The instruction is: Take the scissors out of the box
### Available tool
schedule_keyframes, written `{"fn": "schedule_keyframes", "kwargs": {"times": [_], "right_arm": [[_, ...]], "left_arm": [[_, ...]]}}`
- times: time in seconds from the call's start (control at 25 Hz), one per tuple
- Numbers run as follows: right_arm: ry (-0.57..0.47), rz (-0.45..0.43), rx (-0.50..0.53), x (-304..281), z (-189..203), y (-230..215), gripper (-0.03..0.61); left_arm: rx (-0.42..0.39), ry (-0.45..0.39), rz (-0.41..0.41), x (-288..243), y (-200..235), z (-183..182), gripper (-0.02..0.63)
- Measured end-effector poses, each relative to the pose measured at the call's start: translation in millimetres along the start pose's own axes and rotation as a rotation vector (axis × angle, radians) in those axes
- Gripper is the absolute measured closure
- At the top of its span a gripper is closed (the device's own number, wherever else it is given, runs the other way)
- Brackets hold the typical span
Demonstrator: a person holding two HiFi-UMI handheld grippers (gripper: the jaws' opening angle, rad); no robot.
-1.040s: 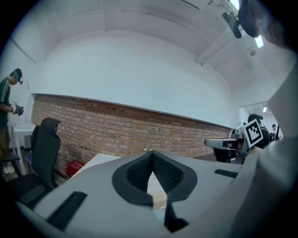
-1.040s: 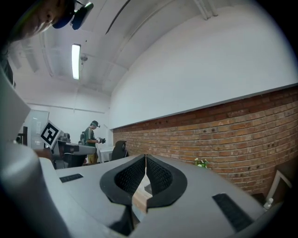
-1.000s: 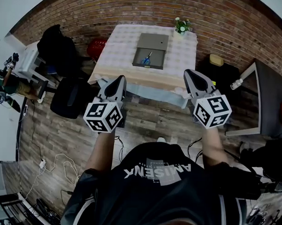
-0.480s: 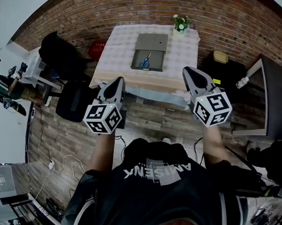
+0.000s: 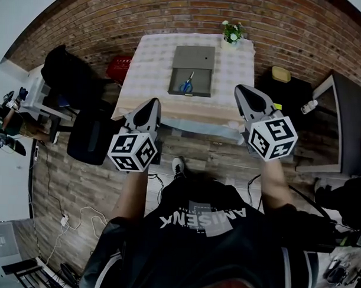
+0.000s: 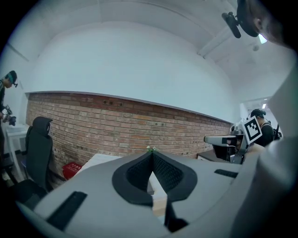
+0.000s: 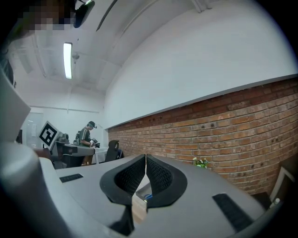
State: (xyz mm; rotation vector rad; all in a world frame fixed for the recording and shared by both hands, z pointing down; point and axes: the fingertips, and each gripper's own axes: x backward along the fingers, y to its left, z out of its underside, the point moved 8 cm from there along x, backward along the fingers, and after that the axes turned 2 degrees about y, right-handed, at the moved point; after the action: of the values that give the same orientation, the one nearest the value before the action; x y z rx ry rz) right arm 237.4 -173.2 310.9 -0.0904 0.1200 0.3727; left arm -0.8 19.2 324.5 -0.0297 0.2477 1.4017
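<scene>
A brick wall stands behind a desk (image 5: 148,74) with a checked cloth. An open box (image 5: 194,57) lies near its middle, and the blue-handled scissors (image 5: 187,84) rest inside. The left gripper (image 5: 154,102) and right gripper (image 5: 240,89) hang short of the desk's near edge, jaws together on nothing, likely because no reach has begun. Nothing crowds the box, so there is room to come in from above

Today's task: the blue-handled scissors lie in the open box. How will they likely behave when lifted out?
The scissors look small and thin, so they are probably light and stiff, not floppy. Lying flat on the floor of the box, they seem unlikely to roll. Gripped by one blue loop, the blades might swing apart.
</scene>
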Motion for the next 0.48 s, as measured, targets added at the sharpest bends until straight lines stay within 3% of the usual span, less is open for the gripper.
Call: {"fn": "schedule_keyframes", "kwargs": {"times": [0.48], "right_arm": [[0.044,0.082,0.021,-91.2,-14.8,32.3,0.537]], "left_arm": [[0.041,-0.024,0.072,-40.9,111.1,-18.4,0.601]]}}
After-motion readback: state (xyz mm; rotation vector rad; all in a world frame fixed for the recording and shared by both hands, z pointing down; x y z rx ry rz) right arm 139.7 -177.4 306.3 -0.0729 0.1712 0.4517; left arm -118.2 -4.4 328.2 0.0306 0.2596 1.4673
